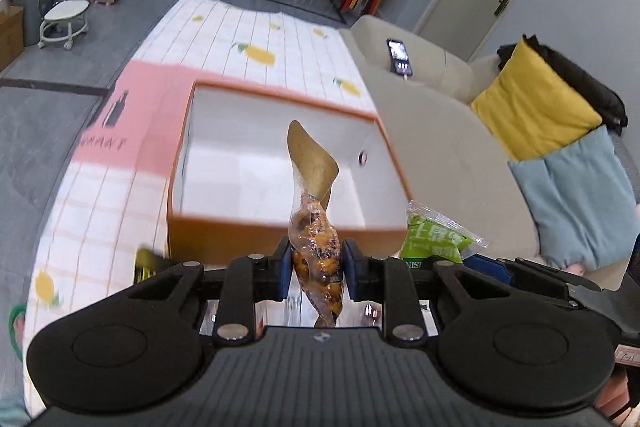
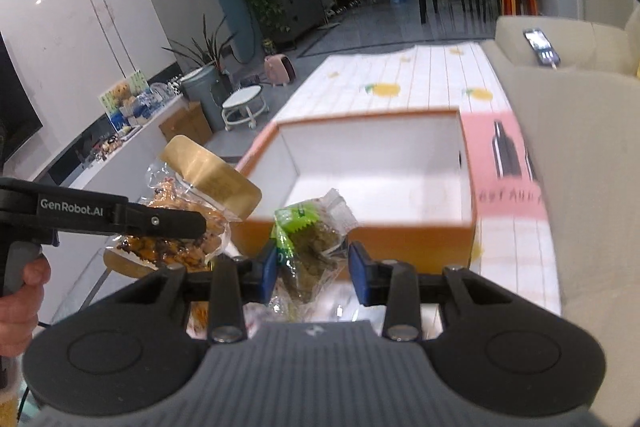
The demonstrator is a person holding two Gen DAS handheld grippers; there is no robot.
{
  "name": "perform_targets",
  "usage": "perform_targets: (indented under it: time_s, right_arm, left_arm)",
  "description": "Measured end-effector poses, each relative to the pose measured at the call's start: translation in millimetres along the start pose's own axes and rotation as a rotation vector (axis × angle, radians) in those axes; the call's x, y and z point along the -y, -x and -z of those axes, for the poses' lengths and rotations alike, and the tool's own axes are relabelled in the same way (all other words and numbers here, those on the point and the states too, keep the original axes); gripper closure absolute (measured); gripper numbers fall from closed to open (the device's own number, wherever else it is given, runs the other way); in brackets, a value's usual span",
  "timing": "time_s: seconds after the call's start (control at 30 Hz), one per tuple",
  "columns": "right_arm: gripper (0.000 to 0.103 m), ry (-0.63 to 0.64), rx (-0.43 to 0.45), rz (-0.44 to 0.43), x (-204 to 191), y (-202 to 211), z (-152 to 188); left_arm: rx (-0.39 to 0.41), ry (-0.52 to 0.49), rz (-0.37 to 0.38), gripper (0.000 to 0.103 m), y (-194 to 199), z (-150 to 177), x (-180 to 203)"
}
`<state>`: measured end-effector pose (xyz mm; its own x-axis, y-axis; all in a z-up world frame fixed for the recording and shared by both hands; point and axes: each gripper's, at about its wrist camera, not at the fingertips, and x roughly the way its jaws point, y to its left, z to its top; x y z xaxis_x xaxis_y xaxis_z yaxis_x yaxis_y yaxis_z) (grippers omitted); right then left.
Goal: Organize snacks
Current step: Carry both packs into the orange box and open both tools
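Note:
My left gripper [image 1: 316, 265] is shut on a clear snack bag with a gold top [image 1: 316, 227], filled with orange-brown pieces, held just before the near wall of an open orange box [image 1: 280, 239] with a white inside. My right gripper [image 2: 314, 267] is shut on a green snack packet [image 2: 312, 243], also just short of the box [image 2: 400, 239]. The green packet shows at the right in the left wrist view [image 1: 436, 239]. The left gripper and its gold-topped bag [image 2: 188, 227] show at the left in the right wrist view. The box looks empty.
The box stands on a table with a white lemon-print cloth [image 1: 256, 39]. A pink lid or sheet [image 1: 136, 115] lies beside the box. A beige sofa [image 1: 440, 131] with a phone [image 1: 398, 57] and yellow and blue cushions flanks the table.

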<state>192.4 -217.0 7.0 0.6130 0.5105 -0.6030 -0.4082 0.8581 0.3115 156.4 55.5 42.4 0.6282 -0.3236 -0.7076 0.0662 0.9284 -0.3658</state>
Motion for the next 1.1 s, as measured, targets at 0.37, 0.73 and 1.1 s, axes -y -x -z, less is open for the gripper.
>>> perform_targets:
  time_s: [0.37,0.73,1.1]
  right_arm:
    - [0.068,0.038,-0.092,-0.037,9,-85,-82]
    - [0.068,0.114,-0.381,-0.032,20,-213,-65]
    - [0.068,0.114,-0.546,-0.057,27,-274,-48]
  left_arm:
    - [-0.071,-0.02,-0.066,0.075,-65,-78,-19]
    - [-0.287,-0.037,-0.152,0.075,-159,-63,-56]
    - [-0.403,-0.097,-0.2,0.075,-200,-51,-65]
